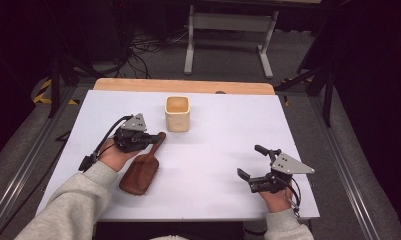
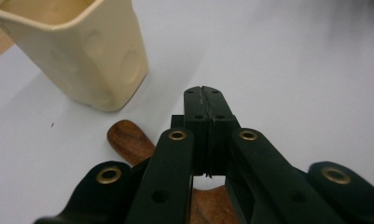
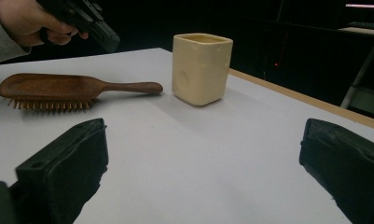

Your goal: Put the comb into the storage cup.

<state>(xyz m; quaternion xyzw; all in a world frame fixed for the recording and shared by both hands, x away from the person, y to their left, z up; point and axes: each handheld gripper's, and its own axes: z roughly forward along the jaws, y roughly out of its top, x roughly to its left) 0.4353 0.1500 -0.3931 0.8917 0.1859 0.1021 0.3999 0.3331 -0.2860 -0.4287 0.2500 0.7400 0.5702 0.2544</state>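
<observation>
Up near the left middle of the table (image 1: 213, 200), the left hand (image 1: 113, 155) holds the left tool (image 1: 153, 138) roughly level, pointing toward the far right, with its grey three-cornered plate on top and a cable trailing back past the grey sleeve. The jaws are fully pressed together, pad against pad, with nothing between them; in the left gripper view the closed tip sits just above the handle of the hairbrush (image 1: 140, 172), and whether it touches the wood cannot be told. The right hand (image 1: 278, 197) rests near the right front corner of the table, and the right tool (image 1: 248, 162) points toward the far left with its jaws spread wide and nothing in them.

No brand, label or writing can be read on anything.

The hairbrush is dark brown wood and lies bristles down, its paddle toward the front left edge and its handle (image 3: 128, 87) pointing toward the cream cup (image 1: 177, 113). That cup stands upright near the middle of the far edge, square-sided with rounded corners and shallow round dimples in its walls, just beyond the handle's end and apart from it. Between the right tool and the brush the white tabletop lies bare. A strip of light wood (image 1: 183, 86) runs along the far edge, and beyond it stand a grey frame (image 1: 230, 30) and loose cables on the floor.
</observation>
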